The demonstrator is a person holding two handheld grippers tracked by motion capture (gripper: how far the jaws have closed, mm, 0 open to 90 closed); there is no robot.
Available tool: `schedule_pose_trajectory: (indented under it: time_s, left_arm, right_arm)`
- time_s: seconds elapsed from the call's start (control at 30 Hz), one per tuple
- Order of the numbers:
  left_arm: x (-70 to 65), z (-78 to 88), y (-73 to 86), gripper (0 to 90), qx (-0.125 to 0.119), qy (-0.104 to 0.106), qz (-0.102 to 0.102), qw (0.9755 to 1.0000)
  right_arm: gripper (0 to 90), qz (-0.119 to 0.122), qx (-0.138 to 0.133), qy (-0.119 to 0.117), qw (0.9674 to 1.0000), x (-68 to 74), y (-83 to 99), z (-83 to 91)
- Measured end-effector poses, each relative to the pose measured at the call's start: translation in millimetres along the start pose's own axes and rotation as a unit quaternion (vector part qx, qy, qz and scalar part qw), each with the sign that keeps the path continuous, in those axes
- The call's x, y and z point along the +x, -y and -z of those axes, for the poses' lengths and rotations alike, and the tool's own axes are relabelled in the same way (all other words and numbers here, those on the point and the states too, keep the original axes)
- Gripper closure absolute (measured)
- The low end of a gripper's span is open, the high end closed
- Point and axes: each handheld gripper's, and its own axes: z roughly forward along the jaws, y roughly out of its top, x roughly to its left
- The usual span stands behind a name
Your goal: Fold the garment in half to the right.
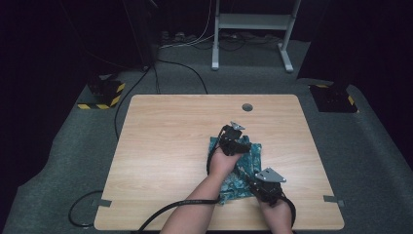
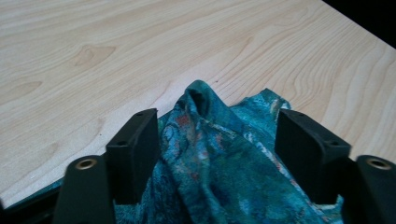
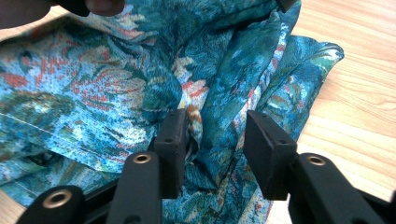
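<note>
One table [image 1: 165,146], light wood grain, with one round grey hole [image 1: 247,107] near the far edge and two strips of grey tape, one at the near left corner [image 1: 103,203] and one at the near right corner [image 1: 332,199]. One cloth [image 1: 243,168] on it, teal with a red and cream floral weave, lying crumpled on the right half of the table toward the near edge, not flat: several folds stacked, one ridge standing up. Two forearms come in from the bottom, each hand with one hand-held gripper. Left hand-held gripper [image 1: 239,145] sits over the far part of the cloth; in its own view [image 2: 215,140] the jaws stand wide with a raised peak of cloth [image 2: 201,100] between them, and the pads look clear of the fabric on both sides, so not clamped. Right hand-held gripper [image 1: 255,181] is at the near right part of the cloth; in its own view [image 3: 215,140] the jaws are moderately apart with a fold of cloth [image 3: 219,116] in the gap, fabric brushing the left pad, right pad off it, so no grip here either. One fingertip [image 3: 105,5] shows at the top edge of that view. Two black cables trail back from the hand-held grippers, the left one [image 1: 185,204] looping across the near table edge.
</note>
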Motion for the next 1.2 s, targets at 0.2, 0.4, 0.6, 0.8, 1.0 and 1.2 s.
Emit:
schedule_pose_trajectory:
  time_s: [0.2,0.4,0.6,0.8,1.0,1.2]
  left_arm:
    - [0.2,10.1,-1.6,20.8,-0.015,0.009,-0.002,0.9998]
    - [5.3,21.6,0.6,16.3,-0.021,0.01,-0.009,0.9997]
    - [16.9,36.1,7.3,12.4,-0.033,0.016,-0.002,0.9993]
    - [28.7,50.9,20.0,9.3,-0.04,0.013,0.001,0.9991]
    - [37.0,63.8,37.1,6.4,-0.045,0.008,0.005,0.999]
    - [41.6,73.4,56.0,5.3,-0.048,0.007,0.006,0.9988]
  right_arm:
    - [54.4,-0.002,-0.007,-0.002,1.0,-2.6,-4.0,4.4]
    - [48.0,-0.007,-0.024,-0.002,0.9997,-6.7,-12.7,11.7]
    - [44.2,-0.008,-0.03,-0.008,0.9995,-6.2,-19.8,11.3]
    - [40.3,-0.003,-0.029,-0.014,0.9995,-1.4,-25.4,5.3]
    - [38.8,0.004,-0.023,-0.024,0.9994,4.3,-29.3,-3.2]
    - [39.5,0.012,-0.005,-0.031,0.9994,10.0,-30.6,-17.3]
